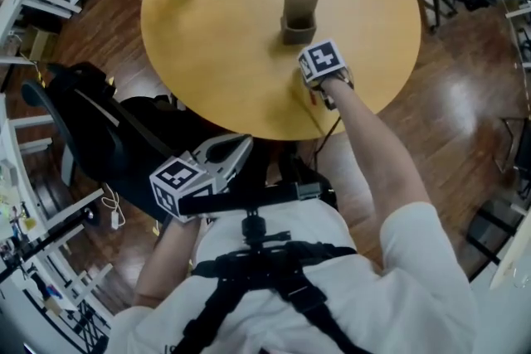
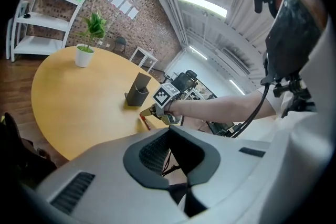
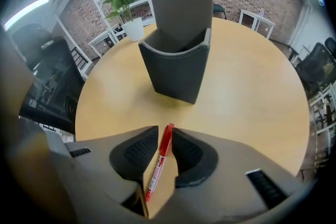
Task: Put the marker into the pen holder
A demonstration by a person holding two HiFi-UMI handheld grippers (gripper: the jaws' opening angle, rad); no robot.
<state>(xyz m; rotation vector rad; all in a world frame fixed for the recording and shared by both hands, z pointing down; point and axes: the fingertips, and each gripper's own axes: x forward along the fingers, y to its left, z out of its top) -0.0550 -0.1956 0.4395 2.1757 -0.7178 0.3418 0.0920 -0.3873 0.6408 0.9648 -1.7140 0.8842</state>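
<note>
On the round worktop (image 1: 232, 54), the right tongs (image 3: 165, 132) stand apart, straddling the marker without clamping it. The left tongs (image 2: 170, 131), off its 7 o'clock edge, are closed and empty. The pen holder (image 3: 176, 68) stands at 12 o'clock of the right tongs, its bottom too dark to read. The red marker (image 3: 157, 165) lies flat at the holder's 6 o'clock.

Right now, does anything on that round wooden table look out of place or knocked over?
Nothing is spilled or damaged. The slim red marker lies flat on the round wooden table before the upright dark grey pen holder, between the open jaws of the right gripper.
</note>
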